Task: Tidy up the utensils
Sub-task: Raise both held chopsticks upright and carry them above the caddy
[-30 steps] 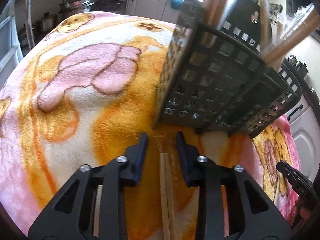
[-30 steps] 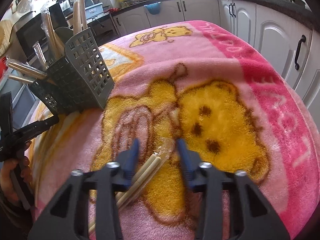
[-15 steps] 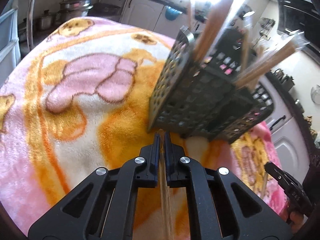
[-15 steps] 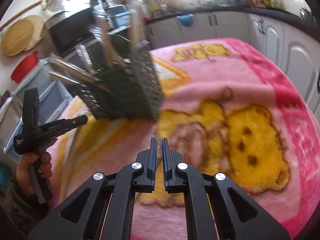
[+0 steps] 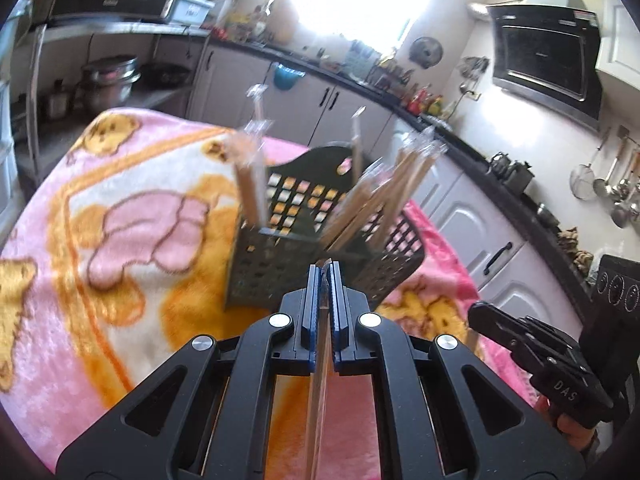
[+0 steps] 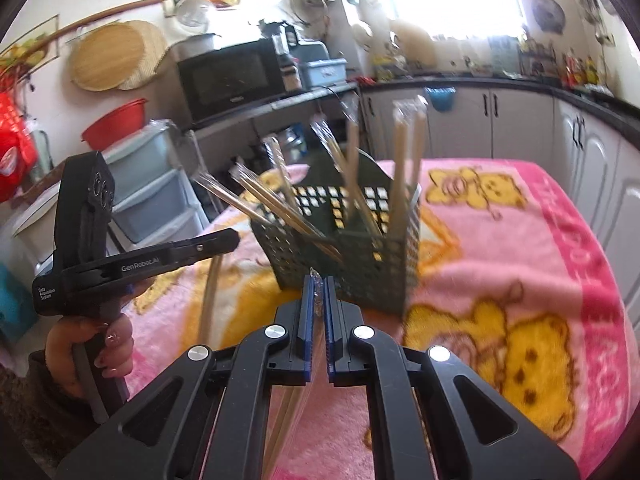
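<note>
A dark perforated utensil caddy [image 5: 280,252] stands on the bear-print blanket [image 5: 120,220] and holds several wrapped chopstick pairs [image 5: 250,188]. It also shows in the right wrist view [image 6: 360,276]. My left gripper [image 5: 325,276] is shut on a pair of wooden chopsticks [image 5: 320,392], lifted just in front of the caddy. My right gripper [image 6: 318,284] is shut on a plastic-wrapped chopstick pair [image 6: 292,412], also raised before the caddy. Each gripper appears in the other's view: the right one [image 5: 532,352], the left one [image 6: 132,264].
Kitchen cabinets [image 6: 500,120] and a counter ring the table. A microwave [image 6: 228,76] and plastic drawers [image 6: 152,188] stand at the left. Hanging ladles [image 5: 616,188] are on the right wall. Pink blanket [image 6: 520,280] spreads right of the caddy.
Both grippers closed on their chopstick pairs on the blanket, then lifted them up. The caddy now sits lower in both views, seen from above.
</note>
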Demonstrator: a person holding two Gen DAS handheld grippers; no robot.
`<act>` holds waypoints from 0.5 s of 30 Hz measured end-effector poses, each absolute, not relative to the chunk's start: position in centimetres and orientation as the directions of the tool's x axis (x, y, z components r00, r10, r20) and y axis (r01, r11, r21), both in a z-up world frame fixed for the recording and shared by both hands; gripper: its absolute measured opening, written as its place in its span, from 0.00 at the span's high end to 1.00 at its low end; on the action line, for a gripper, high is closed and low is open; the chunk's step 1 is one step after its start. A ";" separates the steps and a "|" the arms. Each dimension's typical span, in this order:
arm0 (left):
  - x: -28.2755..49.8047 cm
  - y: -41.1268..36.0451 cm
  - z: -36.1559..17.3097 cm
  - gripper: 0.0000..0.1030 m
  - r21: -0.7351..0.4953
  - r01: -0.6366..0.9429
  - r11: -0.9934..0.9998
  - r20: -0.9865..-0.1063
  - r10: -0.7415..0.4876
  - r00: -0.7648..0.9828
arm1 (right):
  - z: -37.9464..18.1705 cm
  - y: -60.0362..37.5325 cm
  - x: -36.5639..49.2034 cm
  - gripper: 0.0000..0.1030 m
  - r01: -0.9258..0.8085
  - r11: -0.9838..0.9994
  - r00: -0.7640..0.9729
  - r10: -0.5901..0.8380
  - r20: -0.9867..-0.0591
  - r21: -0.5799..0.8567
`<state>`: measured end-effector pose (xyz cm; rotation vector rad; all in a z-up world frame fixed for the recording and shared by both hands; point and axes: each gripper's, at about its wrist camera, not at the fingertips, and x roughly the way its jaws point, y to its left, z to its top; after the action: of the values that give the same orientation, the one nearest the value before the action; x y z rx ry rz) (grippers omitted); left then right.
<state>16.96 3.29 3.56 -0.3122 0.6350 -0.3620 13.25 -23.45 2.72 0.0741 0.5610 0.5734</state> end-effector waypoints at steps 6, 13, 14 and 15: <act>16.5 2.1 6.1 0.98 -0.382 0.278 0.881 -0.469 -0.444 0.763 | 4.7 -23.4 12.8 0.96 -0.520 0.833 0.712 0.545 -0.442 0.189; 16.1 1.4 9.0 0.98 -0.367 0.318 0.874 -0.410 -0.459 0.788 | 7.4 -23.9 12.5 0.96 -0.531 0.833 0.752 0.549 -0.365 0.156; 16.1 1.2 9.6 0.98 -0.365 0.326 0.872 -0.397 -0.462 0.793 | 7.8 -24.0 12.5 0.96 -0.531 0.833 0.757 0.548 -0.356 0.152; 16.1 1.1 10.1 0.98 -0.362 0.332 0.871 -0.388 -0.465 0.796 | 8.3 -24.1 12.5 0.96 -0.532 0.834 0.763 0.547 -0.344 0.146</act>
<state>16.08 1.15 10.10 -0.2842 0.4868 -0.4341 12.50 -24.11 8.35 0.0402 0.3861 0.5869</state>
